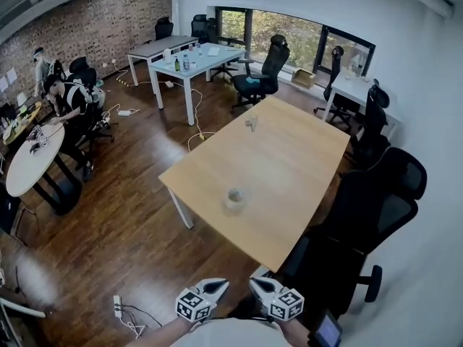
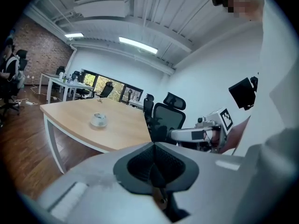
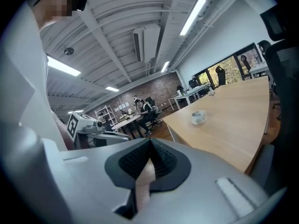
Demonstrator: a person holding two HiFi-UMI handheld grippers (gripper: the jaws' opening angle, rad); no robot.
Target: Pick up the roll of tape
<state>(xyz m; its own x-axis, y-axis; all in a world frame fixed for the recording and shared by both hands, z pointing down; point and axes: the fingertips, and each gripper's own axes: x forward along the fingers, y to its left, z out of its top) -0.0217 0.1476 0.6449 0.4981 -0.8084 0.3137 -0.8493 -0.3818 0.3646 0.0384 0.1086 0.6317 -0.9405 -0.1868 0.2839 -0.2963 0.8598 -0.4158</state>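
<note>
- The roll of tape (image 1: 235, 199) lies flat on the wooden table (image 1: 296, 157), near its left edge.
- The left gripper (image 1: 219, 286) and right gripper (image 1: 258, 285) hang short of the table, jaws closed, holding nothing.
- A black office chair (image 1: 365, 208) crowds the table's near right corner.

Grey tongs (image 1: 221, 285), black-and-white marker cubes (image 1: 194, 306)

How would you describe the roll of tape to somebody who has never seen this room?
Find the large light wooden table in the middle of the room. The roll of tape lies on its near half, close to the left edge. It is a pale, low ring; the only other thing on the table, a small object, stands at the far end.
</note>
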